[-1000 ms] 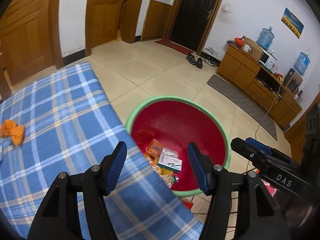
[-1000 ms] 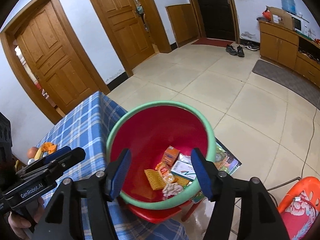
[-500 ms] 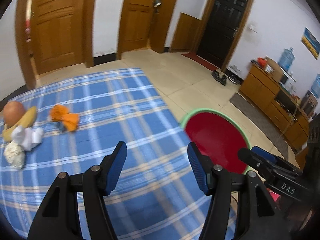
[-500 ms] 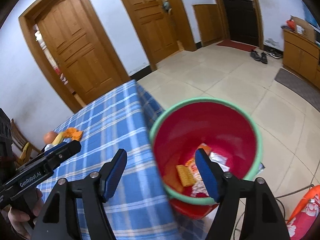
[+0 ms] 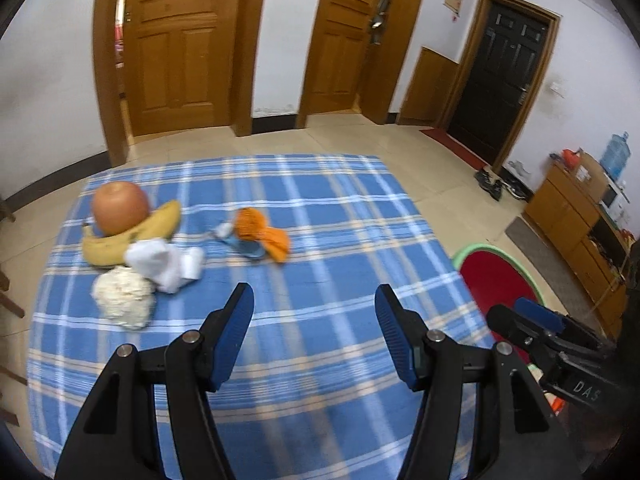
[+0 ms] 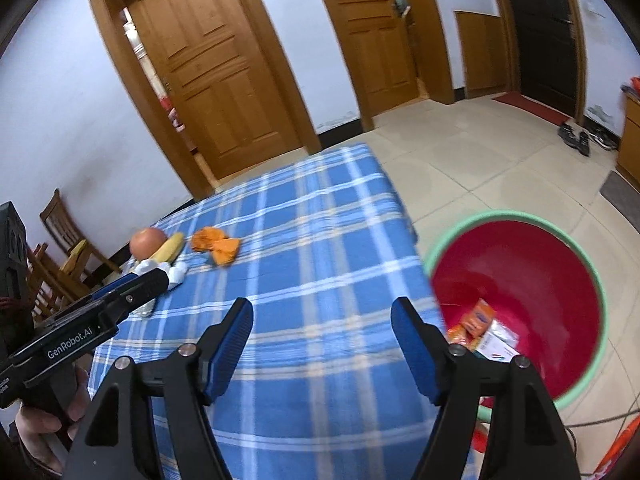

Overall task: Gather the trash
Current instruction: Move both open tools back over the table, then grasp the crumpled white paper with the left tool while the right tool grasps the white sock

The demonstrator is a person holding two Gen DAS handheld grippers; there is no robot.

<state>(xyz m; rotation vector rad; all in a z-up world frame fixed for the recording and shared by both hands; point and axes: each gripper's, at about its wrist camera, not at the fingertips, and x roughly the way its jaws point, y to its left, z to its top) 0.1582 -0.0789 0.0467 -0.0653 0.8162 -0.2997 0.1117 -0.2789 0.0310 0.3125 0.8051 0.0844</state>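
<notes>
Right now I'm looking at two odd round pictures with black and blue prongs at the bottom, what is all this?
A person holds a two-fingered grabbing tool in each hand, and each tool carries a wide-angle camera looking along its fingers. One picture is from the left gripper, the other from the right gripper. Both are open and hold nothing; the right one's jaws have just been opening. On the blue checked tablecloth lie an apple, a banana, white crumpled paper, a pale crumpled wad and orange scraps. Beside the table stands a red bin with wrappers inside.
</notes>
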